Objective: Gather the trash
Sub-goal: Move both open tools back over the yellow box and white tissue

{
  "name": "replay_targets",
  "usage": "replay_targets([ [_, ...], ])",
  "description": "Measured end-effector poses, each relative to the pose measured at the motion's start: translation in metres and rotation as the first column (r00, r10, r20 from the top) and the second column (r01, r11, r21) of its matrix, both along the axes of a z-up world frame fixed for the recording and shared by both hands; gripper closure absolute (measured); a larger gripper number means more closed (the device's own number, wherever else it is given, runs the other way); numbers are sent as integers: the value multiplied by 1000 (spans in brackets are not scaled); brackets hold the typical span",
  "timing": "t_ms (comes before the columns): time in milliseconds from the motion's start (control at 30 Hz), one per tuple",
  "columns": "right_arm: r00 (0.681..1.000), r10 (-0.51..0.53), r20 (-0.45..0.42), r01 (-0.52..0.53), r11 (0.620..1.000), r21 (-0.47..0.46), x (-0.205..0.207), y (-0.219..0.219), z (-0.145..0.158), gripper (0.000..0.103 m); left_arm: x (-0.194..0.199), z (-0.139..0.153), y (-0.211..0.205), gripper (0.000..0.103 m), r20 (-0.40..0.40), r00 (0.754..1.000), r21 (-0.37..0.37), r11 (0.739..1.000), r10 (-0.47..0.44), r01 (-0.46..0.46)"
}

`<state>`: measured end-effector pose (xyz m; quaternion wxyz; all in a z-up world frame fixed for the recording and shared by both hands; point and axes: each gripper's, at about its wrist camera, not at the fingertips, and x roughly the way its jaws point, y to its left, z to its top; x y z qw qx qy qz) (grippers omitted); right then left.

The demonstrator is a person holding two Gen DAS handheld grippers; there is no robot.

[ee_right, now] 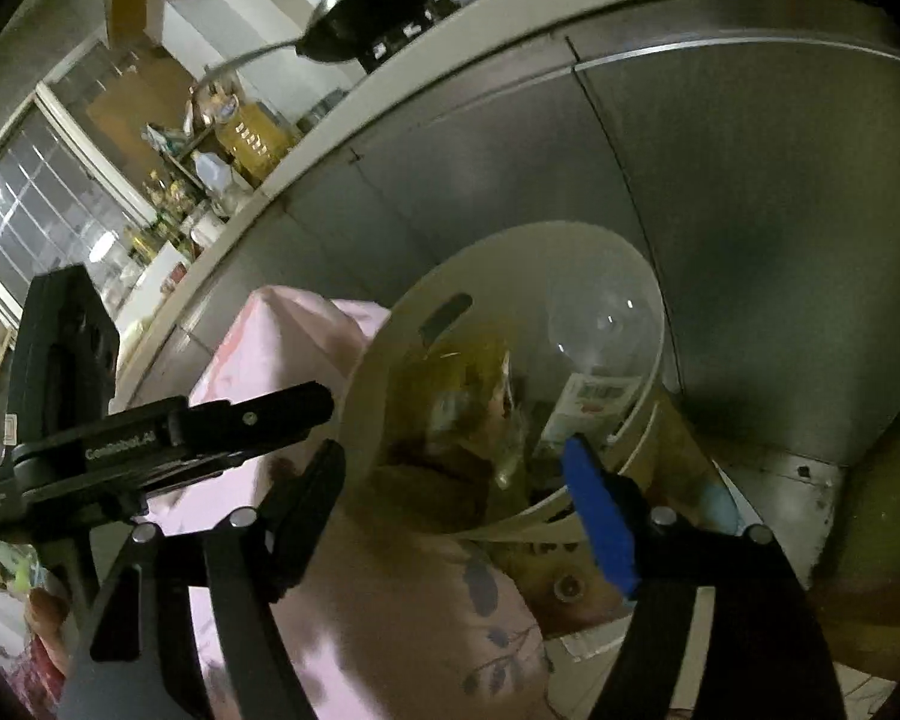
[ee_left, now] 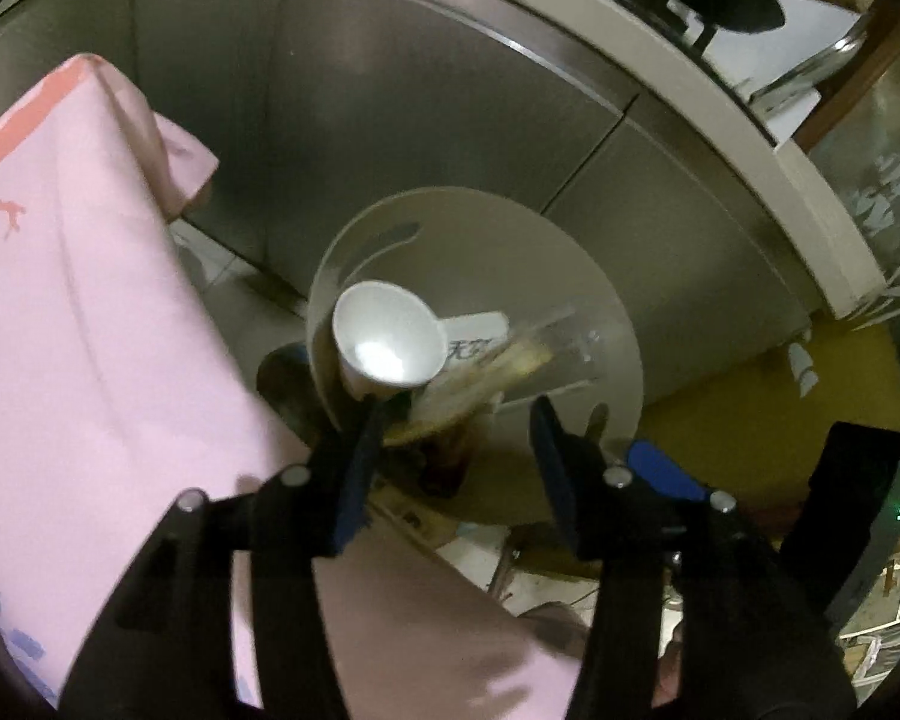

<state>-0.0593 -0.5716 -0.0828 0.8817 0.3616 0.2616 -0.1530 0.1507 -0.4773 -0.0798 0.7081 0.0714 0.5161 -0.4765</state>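
A white round trash bin (ee_left: 600,300) stands against grey cabinet doors, seen from above. A white paper cup (ee_left: 387,342) lies in its mouth on top of clear plastic and wrappers (ee_left: 510,354). My left gripper (ee_left: 459,414) is open just above the bin, its left finger right below the cup. In the right wrist view the same bin (ee_right: 390,348) holds a clear plastic dome (ee_right: 606,324), a labelled packet (ee_right: 600,393) and yellowish wrappers (ee_right: 468,396). My right gripper (ee_right: 456,456) is open and empty over the bin's near rim.
Pink cloth (ee_left: 78,300) of the person's clothes fills the left and shows under the right gripper (ee_right: 360,570). Grey cabinet fronts (ee_left: 390,108) rise behind the bin. A counter with a wok (ee_right: 372,0) and bottles (ee_right: 252,138) is above. The left gripper's body (ee_right: 150,438) crosses the right view.
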Motion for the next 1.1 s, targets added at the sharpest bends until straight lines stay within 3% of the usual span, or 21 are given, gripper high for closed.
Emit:
replay_targets([
  [100,998,-25,56,25,1000,11,-13,2,9,31,-7,23,19,55,9,1000,-73,997,5,-5],
  [233,994,-35,99,34,999,11,-25,13,19,31,-29,48,61,54,93,996,-138,990,17,-4],
  [333,995,-6,95,5,1000,13,-18,31,27,31,-47,56,95,48,178,983,-128,991,51,-28],
  [433,997,30,74,-29,1000,-12,-13,51,31,31,-60,57,132,47,254,962,-106,992,97,-72],
  [667,989,143,48,-141,988,-56,2,107,40,31,-65,54,217,47,330,916,-75,974,227,-214],
  [900,969,244,30,-242,969,-56,15,156,44,31,-58,41,311,47,318,873,-55,926,371,-373],
  [1100,938,345,-12,-345,937,-45,32,202,39,31,-46,12,398,47,278,812,10,844,513,-537],
])
